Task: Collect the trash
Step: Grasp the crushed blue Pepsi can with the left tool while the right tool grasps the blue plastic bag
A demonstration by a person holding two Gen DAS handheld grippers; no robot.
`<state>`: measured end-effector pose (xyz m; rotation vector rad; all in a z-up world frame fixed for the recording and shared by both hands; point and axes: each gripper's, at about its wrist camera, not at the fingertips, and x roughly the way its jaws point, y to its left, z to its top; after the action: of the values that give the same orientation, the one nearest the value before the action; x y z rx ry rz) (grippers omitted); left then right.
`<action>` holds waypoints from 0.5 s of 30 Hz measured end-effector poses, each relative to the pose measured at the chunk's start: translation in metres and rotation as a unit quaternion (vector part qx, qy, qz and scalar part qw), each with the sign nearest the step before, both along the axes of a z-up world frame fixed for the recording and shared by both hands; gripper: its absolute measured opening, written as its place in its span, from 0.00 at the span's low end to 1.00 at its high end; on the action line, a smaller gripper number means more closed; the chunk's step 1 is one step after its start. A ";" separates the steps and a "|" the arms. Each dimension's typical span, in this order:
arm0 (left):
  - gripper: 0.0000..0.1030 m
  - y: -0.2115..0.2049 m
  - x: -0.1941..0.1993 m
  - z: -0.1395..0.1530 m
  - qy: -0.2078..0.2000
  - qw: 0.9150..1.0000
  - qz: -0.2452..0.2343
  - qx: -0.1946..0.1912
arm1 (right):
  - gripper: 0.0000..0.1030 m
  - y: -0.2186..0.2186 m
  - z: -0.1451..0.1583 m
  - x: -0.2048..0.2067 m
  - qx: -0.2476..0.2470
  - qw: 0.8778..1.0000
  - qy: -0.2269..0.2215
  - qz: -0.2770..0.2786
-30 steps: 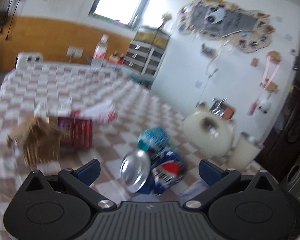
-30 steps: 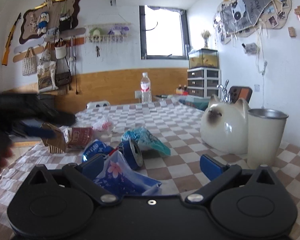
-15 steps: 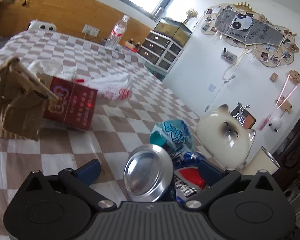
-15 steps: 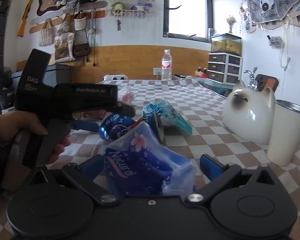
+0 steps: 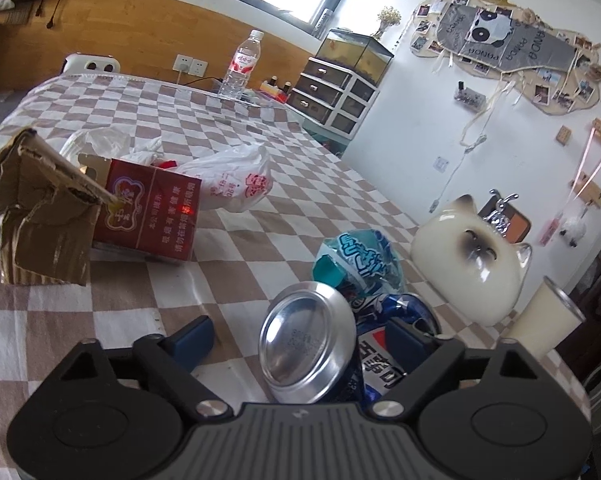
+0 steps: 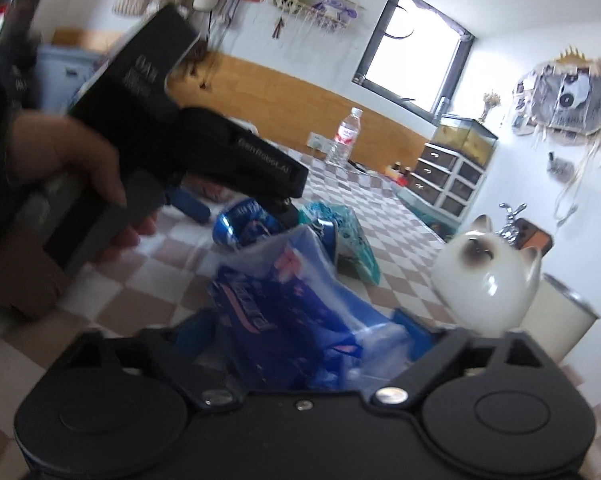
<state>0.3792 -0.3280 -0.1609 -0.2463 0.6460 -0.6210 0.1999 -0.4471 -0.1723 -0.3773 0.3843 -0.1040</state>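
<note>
A crushed blue Pepsi can [image 5: 308,344] lies on the checkered tablecloth [image 5: 228,128], its silver bottom toward the left wrist camera. My left gripper [image 5: 300,334] straddles it with the jaws closing; the left pad still stands clear of the can. The right wrist view shows a hand holding that left gripper [image 6: 236,210] over the can [image 6: 240,224]. My right gripper [image 6: 304,334] has a crumpled blue plastic wrapper [image 6: 292,300] between its closing jaws, and the picture is blurred there. A teal snack wrapper [image 5: 360,260] lies just behind the can.
A red cigarette box [image 5: 152,216], torn cardboard [image 5: 40,216] and a white plastic bag [image 5: 236,180] lie to the left. A white cat-shaped ornament [image 5: 472,264] and a cream cup [image 5: 540,328] stand to the right. At the far edge stands a water bottle [image 5: 242,64].
The left gripper came down around the can and its jaws have narrowed. The right gripper advanced onto the blue wrapper while rolling, and its jaws have narrowed too.
</note>
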 end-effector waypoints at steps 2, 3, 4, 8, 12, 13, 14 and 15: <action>0.83 -0.001 -0.001 0.000 -0.002 1.000 0.002 0.007 | 0.85 0.000 0.000 0.001 -0.002 1.000 0.004 -0.006; 0.81 -0.002 -0.001 0.000 -0.003 1.000 0.003 0.010 | 0.83 -0.001 0.001 0.001 -0.001 1.000 0.005 -0.007; 0.80 -0.002 -0.001 0.001 -0.004 1.000 0.004 0.014 | 0.83 -0.001 0.001 0.001 -0.004 1.000 0.005 -0.009; 0.68 -0.005 -0.002 0.001 -0.008 1.000 0.006 0.028 | 0.77 0.008 -0.003 -0.001 -0.036 0.999 0.002 -0.012; 0.48 -0.004 -0.001 0.000 -0.003 1.000 -0.008 0.016 | 0.73 0.009 -0.004 -0.003 -0.043 0.999 0.001 -0.011; 0.48 -0.003 -0.001 0.000 -0.004 1.000 -0.006 0.014 | 0.72 0.008 -0.003 -0.003 -0.038 0.999 0.003 -0.010; 0.48 -0.003 -0.002 0.000 -0.005 1.000 -0.005 0.012 | 0.69 0.006 -0.002 -0.003 -0.033 0.999 0.003 -0.010; 0.47 -0.002 -0.002 0.000 -0.006 1.000 -0.007 0.009 | 0.65 0.005 -0.001 -0.003 -0.028 1.000 0.003 -0.010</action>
<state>0.3770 -0.3302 -0.1606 -0.2214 0.6423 -0.6285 0.1971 -0.4422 -0.1734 -0.4287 0.3923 -0.1325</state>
